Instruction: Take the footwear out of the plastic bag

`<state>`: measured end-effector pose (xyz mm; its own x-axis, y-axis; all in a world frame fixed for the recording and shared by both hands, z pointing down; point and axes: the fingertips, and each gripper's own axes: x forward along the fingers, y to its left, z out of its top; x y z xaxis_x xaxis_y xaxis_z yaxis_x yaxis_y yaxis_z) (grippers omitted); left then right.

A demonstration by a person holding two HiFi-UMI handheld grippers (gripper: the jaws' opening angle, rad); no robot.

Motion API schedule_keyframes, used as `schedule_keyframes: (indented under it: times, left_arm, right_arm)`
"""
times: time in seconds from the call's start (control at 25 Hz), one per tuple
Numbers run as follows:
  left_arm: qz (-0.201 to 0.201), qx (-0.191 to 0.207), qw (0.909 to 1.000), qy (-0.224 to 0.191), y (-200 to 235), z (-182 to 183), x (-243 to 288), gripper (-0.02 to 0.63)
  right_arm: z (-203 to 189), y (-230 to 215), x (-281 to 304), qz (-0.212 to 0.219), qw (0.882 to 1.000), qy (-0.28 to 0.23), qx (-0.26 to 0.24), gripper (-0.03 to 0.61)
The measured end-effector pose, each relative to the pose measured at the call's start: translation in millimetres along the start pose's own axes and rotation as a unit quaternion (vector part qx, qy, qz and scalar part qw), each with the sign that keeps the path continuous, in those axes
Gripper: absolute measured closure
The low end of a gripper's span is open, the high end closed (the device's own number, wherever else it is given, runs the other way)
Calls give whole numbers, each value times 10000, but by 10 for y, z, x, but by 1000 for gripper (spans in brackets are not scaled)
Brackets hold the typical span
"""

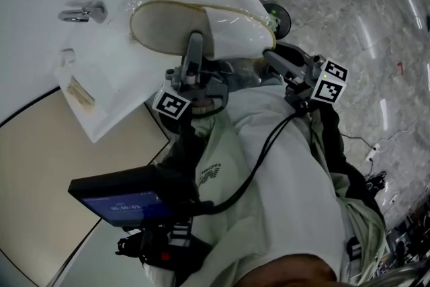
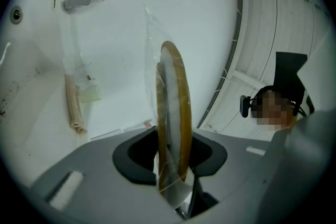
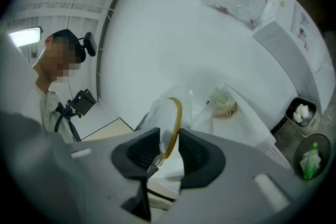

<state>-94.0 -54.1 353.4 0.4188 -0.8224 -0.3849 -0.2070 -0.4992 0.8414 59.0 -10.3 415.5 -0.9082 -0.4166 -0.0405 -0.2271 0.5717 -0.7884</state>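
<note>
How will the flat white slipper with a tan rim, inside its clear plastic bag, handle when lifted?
The flat white slipper with a tan rim is thin edge-on, so probably light and bendy. Its clear plastic bag looks glossy and loose, so it may slide over the slipper. The left gripper pinches film and slipper together, which likely steadies it.

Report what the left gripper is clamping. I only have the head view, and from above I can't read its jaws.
Observer: In the left gripper view, the left gripper is shut on the edge of the slipper, with the plastic bag wrapped over it.
Operator: Now give me the right one.
Observer: In the right gripper view, the right gripper has the slipper's tan rim between its pads. Both pads sit against it, and clear film bulges around the rim.
</note>
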Motion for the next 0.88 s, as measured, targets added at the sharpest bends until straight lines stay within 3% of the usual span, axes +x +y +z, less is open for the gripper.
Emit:
schedule_keyframes:
  times: [0.32,0.56,0.88]
  left_arm:
    - [180,182,9996,98,54,1,11,480]
    - [428,632,9951,630,197,-75,-5,448]
    - [324,555,9945,823,182,-219,93,437]
  right_arm:
    - [-48,-88,26,-114,9993,230,256,513]
    - [169,1,-164,-257,9996,-69,47,535]
    - [306,33,-430,-489,9976,-490,-17,536]
